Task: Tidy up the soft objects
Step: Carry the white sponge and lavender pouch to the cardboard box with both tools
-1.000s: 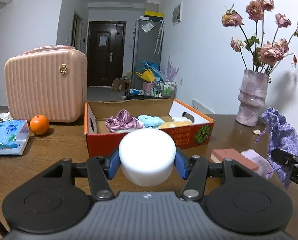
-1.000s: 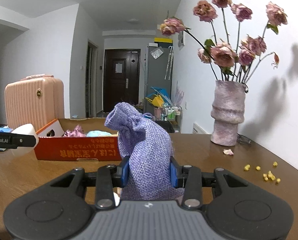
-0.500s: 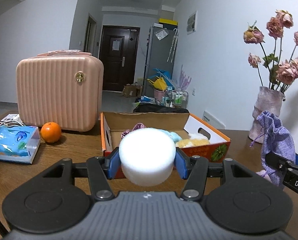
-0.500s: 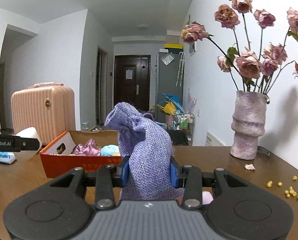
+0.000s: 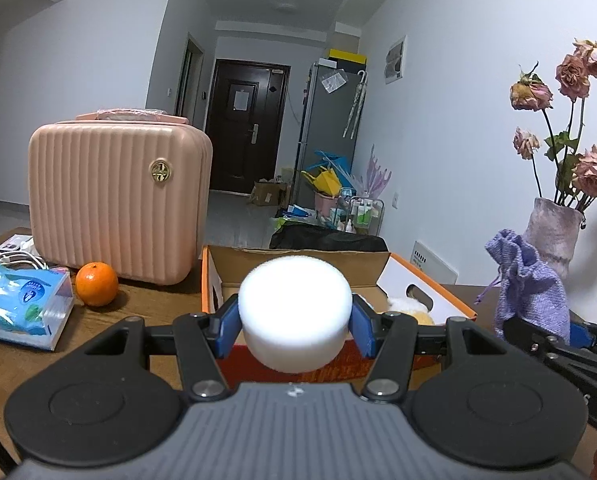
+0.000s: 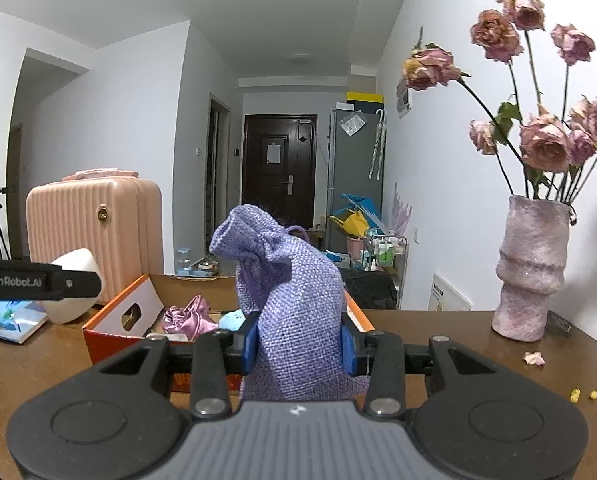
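Observation:
My left gripper (image 5: 294, 320) is shut on a white round sponge (image 5: 294, 308), held just in front of the orange cardboard box (image 5: 438, 300). My right gripper (image 6: 298, 340) is shut on a purple woven drawstring pouch (image 6: 294, 300), which stands up between the blue pads. In the right wrist view the box (image 6: 114, 324) lies ahead to the left and holds a shiny purple scrunchie (image 6: 190, 318) and a light blue soft item (image 6: 232, 320). The sponge (image 6: 76, 284) and the left gripper's finger show at that view's left edge. The pouch (image 5: 532, 284) appears at the right of the left wrist view.
A pink ribbed suitcase (image 5: 114, 196) stands on the brown table (image 5: 98, 328) left of the box, with an orange (image 5: 97, 284) and a blue tissue pack (image 5: 18, 304) near it. A vase of dried roses (image 6: 532, 264) stands at the right, with yellow crumbs (image 6: 594, 398) on the table.
Both grippers have moved toward the box and risen slightly, each keeping its grip. The box interior is now mostly hidden behind the sponge in the left wrist view.

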Demonstrator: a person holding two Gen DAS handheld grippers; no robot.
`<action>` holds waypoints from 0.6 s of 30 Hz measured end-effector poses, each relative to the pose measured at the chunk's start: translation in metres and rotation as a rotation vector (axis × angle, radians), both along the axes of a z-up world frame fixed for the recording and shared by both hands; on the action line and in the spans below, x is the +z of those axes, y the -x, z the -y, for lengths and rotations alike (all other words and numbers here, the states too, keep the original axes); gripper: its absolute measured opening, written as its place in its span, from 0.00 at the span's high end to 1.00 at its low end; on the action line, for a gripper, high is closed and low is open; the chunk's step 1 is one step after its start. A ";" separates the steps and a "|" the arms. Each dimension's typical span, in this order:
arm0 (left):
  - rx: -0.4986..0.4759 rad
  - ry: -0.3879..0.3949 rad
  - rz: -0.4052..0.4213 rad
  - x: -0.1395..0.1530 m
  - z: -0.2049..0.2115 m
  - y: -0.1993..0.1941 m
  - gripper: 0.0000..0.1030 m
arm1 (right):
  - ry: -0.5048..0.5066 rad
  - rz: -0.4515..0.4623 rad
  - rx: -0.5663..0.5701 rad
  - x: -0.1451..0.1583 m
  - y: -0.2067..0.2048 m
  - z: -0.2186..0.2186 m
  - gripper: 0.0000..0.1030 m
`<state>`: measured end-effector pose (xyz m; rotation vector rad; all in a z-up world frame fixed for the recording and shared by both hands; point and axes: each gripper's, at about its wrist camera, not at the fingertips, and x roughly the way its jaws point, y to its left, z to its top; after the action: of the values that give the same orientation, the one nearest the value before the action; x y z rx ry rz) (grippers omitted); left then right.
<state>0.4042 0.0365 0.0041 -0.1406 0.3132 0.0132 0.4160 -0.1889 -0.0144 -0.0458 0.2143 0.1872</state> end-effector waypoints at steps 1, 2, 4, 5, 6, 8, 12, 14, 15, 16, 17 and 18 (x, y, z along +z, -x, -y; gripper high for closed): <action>0.002 0.000 0.002 0.000 0.000 -0.002 0.45 | 0.001 0.001 0.004 0.001 -0.003 -0.002 0.62; 0.003 0.002 0.003 0.001 0.000 -0.005 0.45 | 0.002 0.003 0.007 0.002 -0.006 -0.003 0.62; 0.008 0.007 0.002 0.001 -0.001 -0.010 0.45 | 0.004 0.008 0.013 0.004 -0.012 -0.007 0.62; 0.011 0.009 0.002 0.001 -0.002 -0.012 0.45 | 0.005 0.011 0.015 0.005 -0.016 -0.009 0.62; 0.013 0.011 0.003 0.002 -0.002 -0.014 0.45 | 0.004 0.012 0.018 0.006 -0.019 -0.010 0.62; 0.019 0.016 0.006 0.002 -0.004 -0.019 0.45 | 0.007 0.014 0.023 0.008 -0.026 -0.014 0.62; 0.028 0.026 0.011 0.004 -0.005 -0.030 0.45 | 0.017 0.018 0.029 0.011 -0.039 -0.020 0.62; 0.032 0.029 0.012 0.005 -0.006 -0.037 0.45 | 0.019 0.013 0.033 0.013 -0.046 -0.022 0.62; 0.034 0.030 0.012 0.006 -0.006 -0.040 0.45 | 0.020 0.012 0.034 0.013 -0.050 -0.023 0.62; 0.038 0.033 0.012 0.006 -0.007 -0.044 0.45 | 0.021 0.010 0.033 0.014 -0.054 -0.024 0.62; 0.040 0.035 0.011 0.006 -0.007 -0.047 0.45 | 0.026 0.008 0.032 0.015 -0.058 -0.025 0.62; 0.043 0.037 0.012 0.006 -0.007 -0.050 0.45 | 0.030 0.007 0.029 0.017 -0.061 -0.026 0.62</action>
<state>0.4539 0.0438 0.0099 -0.1842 0.2989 0.0490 0.4773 -0.1627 0.0023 -0.0797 0.2091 0.2130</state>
